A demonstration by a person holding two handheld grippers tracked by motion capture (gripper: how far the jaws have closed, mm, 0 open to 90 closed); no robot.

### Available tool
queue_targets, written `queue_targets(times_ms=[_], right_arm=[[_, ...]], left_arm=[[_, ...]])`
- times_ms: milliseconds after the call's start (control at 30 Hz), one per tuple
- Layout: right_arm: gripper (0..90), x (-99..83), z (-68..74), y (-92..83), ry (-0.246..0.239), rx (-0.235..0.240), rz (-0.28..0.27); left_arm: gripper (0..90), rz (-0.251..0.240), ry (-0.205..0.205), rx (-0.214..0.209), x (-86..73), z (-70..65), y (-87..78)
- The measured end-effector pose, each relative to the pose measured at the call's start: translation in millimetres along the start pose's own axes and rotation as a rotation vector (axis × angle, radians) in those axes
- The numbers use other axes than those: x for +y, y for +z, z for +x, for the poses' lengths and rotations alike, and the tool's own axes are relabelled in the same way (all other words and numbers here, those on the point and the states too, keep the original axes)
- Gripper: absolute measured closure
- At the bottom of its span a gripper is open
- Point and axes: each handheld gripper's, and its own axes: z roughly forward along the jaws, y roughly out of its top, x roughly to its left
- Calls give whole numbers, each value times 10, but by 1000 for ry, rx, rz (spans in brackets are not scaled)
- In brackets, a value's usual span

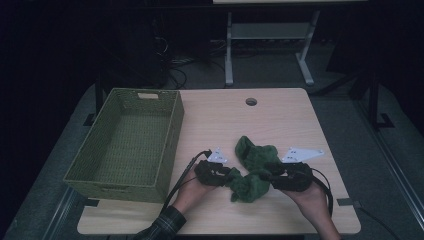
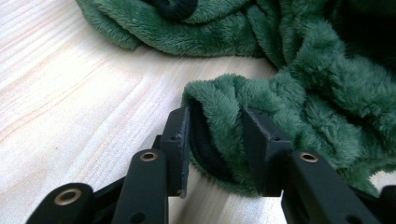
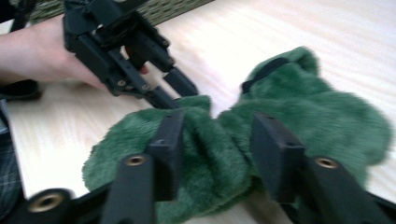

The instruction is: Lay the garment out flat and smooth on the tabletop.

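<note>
A crumpled green fleece cloth [image 1: 255,159] with black edging lies near the front of the wooden table [image 1: 280,115]. My left gripper [image 1: 229,176] comes in from the left and holds a fold at its left end; in the left gripper view the jaws [image 2: 215,116] press on the plush fold [image 2: 219,107] and its black trim. My right gripper [image 1: 264,176] grips the cloth from the right. In the right gripper view the fleece [image 3: 317,107] bulges between its jaws [image 3: 219,121], and the left gripper [image 3: 175,91] faces it close by.
An empty green woven basket [image 1: 172,135] stands on the left part of the table. A round cable hole [image 1: 251,101] sits near the far edge. Beyond the table are a white desk frame [image 1: 229,50] and cables on the floor.
</note>
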Motion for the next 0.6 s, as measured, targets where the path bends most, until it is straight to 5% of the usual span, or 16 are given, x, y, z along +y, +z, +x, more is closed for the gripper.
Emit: queue_targets(times_ms=[167,333,600], right_arm=[[844,-37,13,-21,-23,15,-5],[869,-62,-7,-160,-24,8,-33],[875,-306,-31,-415,2,-17,-31]], left_arm=[[752,12,9,-6,14,-23,1],[789,8,16,23,32,-23,-52],[798,-58,-75,48,6,34,-300]])
